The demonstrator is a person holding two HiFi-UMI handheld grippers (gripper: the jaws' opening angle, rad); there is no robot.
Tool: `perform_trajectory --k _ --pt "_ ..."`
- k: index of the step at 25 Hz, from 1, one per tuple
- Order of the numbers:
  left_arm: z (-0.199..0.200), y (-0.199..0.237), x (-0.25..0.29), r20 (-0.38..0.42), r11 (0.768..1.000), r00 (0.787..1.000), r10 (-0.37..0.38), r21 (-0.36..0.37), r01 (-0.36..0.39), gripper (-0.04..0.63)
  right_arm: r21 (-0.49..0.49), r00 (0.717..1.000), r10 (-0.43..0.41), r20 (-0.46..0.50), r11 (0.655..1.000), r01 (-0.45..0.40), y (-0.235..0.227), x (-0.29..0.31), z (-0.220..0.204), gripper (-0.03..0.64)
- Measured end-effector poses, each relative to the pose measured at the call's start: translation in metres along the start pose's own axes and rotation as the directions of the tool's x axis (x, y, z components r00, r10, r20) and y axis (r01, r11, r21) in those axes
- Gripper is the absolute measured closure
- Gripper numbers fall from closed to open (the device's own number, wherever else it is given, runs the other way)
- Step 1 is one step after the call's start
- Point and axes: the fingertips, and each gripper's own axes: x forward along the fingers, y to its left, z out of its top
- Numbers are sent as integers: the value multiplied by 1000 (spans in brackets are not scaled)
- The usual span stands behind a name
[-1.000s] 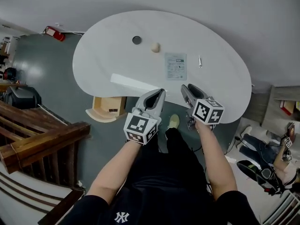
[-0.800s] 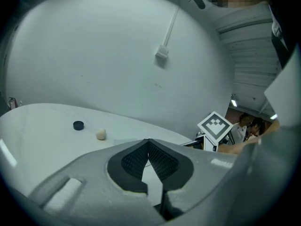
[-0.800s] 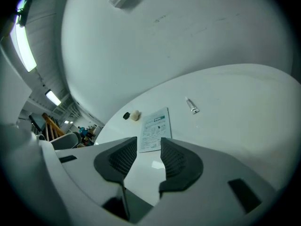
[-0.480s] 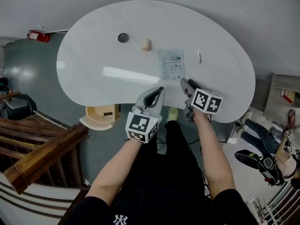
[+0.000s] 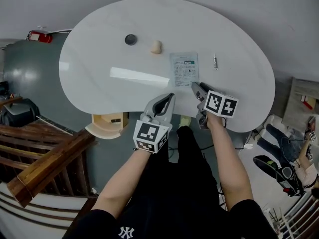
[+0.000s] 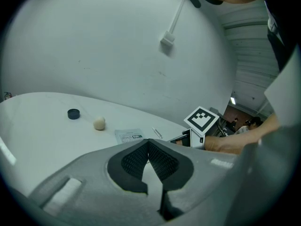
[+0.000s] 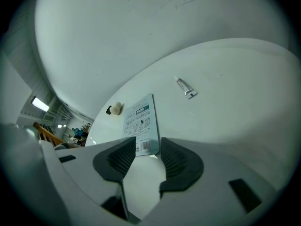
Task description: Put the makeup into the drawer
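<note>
One makeup sachet (image 5: pixel 184 69) lies flat on the table (image 5: pixel 99 59) just ahead of my right gripper (image 7: pixel 148 144), jaws just opened wide, empty; likely light and slippery, I'd pinch its near edge; left gripper (image 6: pixel 148 142) closed, empty

Bench (image 5: pixel 99 59): white, glossy, kidney-shaped, with a bright reflected strip across its near half. Grey wall (image 5: pixel 279 14) behind it, from 10 to 2 o'clock.

Floor (image 5: pixel 40 78): dull grey-green, showing at 9 o'clock of the bench.

Red fire extinguisher (image 5: pixel 37 36): lying on the floor at 10 o'clock, close to the wall.

Wooden stair railing (image 5: pixel 45 153): dark brown, at 8 o'clock, running on a slant to the left edge.

Seated person (image 5: pixel 299 168): at 4 o'clock, cut by the right edge, legs in jeans stretched toward the bench.

Left gripper view: a white cord (image 6: pixel 176 15) hangs at 12 o'clock, ending in a small white block (image 6: pixel 167 39).
</note>
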Motion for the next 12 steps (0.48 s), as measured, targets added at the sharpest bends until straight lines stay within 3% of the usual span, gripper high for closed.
perform_trajectory --k 3,5,7,12 --pt "1 2 0 2 1000 1000 6 0 -6 586 -82 996 -85 -36 993 81 -1 4 -1 459" --pt "1 3 0 3 1000 1000 11 -1 -11 585 -176 982 -180 -51 970 169 -6 4 -2 531" --pt "2 3 0 4 1000 1000 13 0 -13 586 -217 973 -225 -53 954 209 -10 4 -2 554" --pt "4 6 -1 10 1000 1000 20 -2 -20 585 -95 987 -153 -48 984 148 -12 3 -3 600"
